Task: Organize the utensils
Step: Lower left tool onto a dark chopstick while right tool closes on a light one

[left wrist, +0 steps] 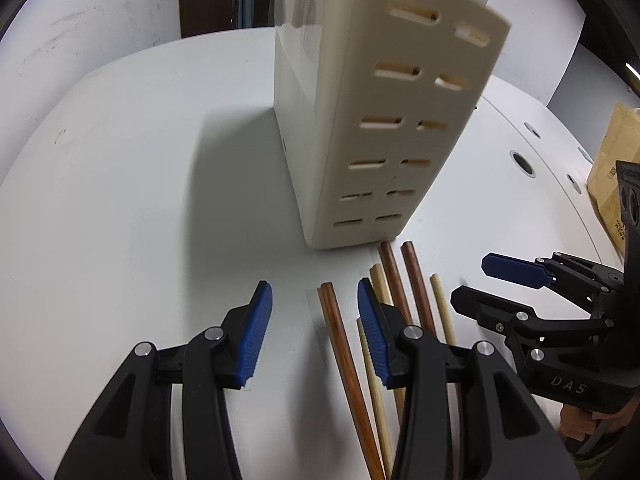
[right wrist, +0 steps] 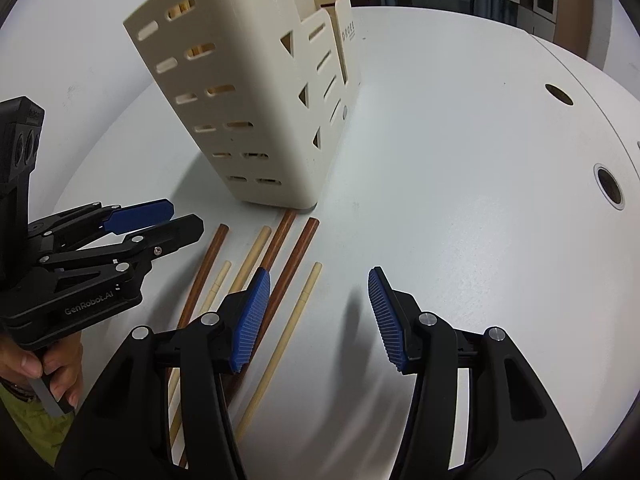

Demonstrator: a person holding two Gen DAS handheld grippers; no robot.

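The chopsticks lie on the counter lengthwise toward the holder, one dark stick between the spread-apart left gripper; the right gripper, also agape, hovers beside them

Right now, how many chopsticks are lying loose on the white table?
6 visible: three dark brown wooden chopsticks and three pale bamboo chopsticks, side by side before the cream slotted holder. Grippers may hide more.
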